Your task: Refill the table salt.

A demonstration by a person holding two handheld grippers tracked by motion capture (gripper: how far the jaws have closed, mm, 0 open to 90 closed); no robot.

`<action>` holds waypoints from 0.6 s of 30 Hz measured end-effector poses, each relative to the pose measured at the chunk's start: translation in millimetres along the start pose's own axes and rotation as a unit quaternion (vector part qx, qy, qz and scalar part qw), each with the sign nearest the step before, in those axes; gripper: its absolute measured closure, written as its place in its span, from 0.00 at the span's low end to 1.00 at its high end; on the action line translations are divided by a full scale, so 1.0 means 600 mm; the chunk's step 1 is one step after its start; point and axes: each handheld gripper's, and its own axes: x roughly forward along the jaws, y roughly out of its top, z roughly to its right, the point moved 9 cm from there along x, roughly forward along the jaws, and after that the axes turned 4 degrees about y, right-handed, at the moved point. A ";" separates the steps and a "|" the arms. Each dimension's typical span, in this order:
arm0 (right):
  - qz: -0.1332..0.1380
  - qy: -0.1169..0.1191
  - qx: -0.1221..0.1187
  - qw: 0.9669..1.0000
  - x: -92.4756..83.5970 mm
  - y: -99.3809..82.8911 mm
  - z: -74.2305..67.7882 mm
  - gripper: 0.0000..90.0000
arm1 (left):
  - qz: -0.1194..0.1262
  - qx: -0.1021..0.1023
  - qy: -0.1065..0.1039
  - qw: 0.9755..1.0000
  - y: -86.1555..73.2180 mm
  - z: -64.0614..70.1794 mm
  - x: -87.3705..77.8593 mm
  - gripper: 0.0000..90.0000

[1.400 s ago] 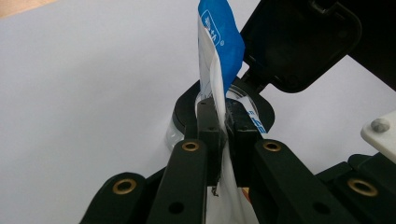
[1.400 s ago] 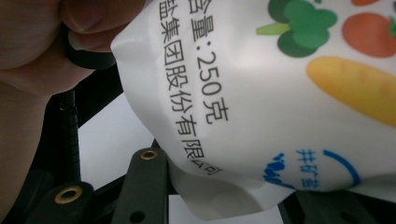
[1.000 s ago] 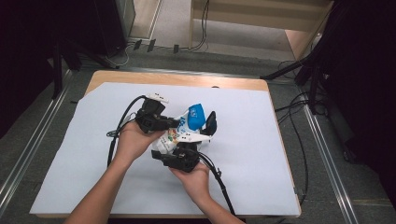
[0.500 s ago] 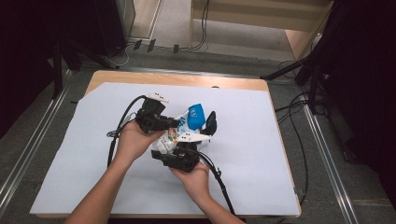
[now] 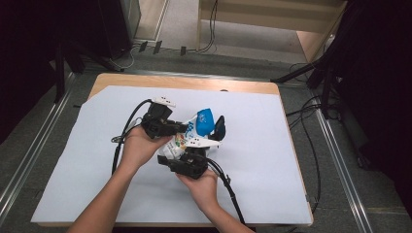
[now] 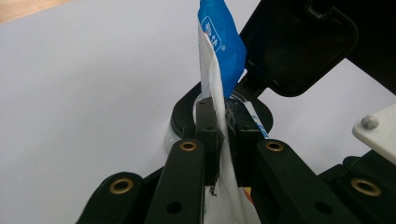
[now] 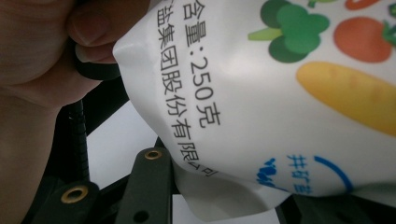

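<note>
I've got the salt bag (image 5: pixel 197 131) up off the table near the middle of the white sheet (image 5: pixel 97 194), held between both grippers. Left gripper (image 6: pixel 223 122) is clamped tight on the bag's thin top flap, just under the blue corner, film pinched flat between the pads; past them sits a round black container (image 6: pixel 187 114) w/ its lid (image 6: pixel 299 46) flipped open. Right gripper (image 7: pixel 224 196) has the fat lower end of the bag between its jaws, which have just been closing a bit; from the high view it looks to carry the bag, but I can't see the pads pressing, so can't tell for sure it's a firm clamp. My left hand (image 7: pixel 37 70) shows close beside the bag in the right gripper view. Handling-wise, I'd judge: soft pouch, smooth glossy film so prob slippery, contents loose and shifting, fairly heavy for its size, so the body will sag and swing if only the flap is held. Best hold is the sealed flat edge or a corner, where film is doubled & stiff; the belly just bulges out of a grip. Flap could tear if I pull hard w/ weight hanging. Room: open sheet on all sides, table edges well apart from me; the container and its raised lid are close, right by the bag, so I'd move slow there.
</note>
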 end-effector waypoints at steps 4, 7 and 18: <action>-0.001 0.004 0.003 1.000 0.000 0.000 0.000 0.76 | 0.002 0.000 0.001 1.000 0.000 0.000 0.000 0.95; -0.002 0.004 0.003 1.000 0.000 0.001 0.000 0.76 | 0.006 0.003 0.003 1.000 0.001 0.000 0.001 0.95; -0.005 0.007 0.007 1.000 0.001 0.001 0.000 0.75 | 0.006 0.002 0.004 1.000 0.002 -0.001 0.000 0.95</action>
